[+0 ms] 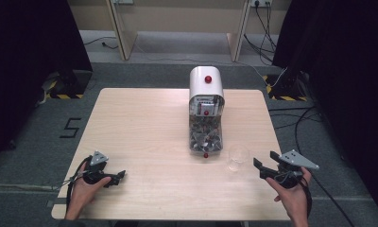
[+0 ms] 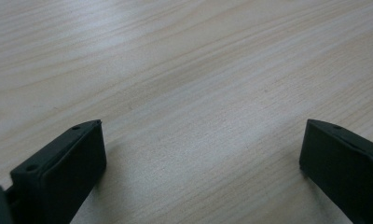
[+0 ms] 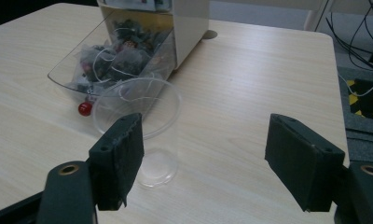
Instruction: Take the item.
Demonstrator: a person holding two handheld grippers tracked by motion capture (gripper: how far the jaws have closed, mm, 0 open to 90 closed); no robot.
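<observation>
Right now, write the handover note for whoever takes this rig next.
Left gripper: open, low over bare table at the near left, holding nothing.
Right gripper: open, empty, aimed at the clear plastic cup.
The cup stands upright and empty, right of the white dispenser, whose clear tray is full of tea bags.
Done: nothing grasped yet.
Left: probably grip the cup, then work the dispenser.

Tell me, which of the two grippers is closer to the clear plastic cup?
The right. The right gripper sits open just beside the clear plastic cup, at the table's near right corner. The left gripper rests open far across the table, near its left edge.
</observation>
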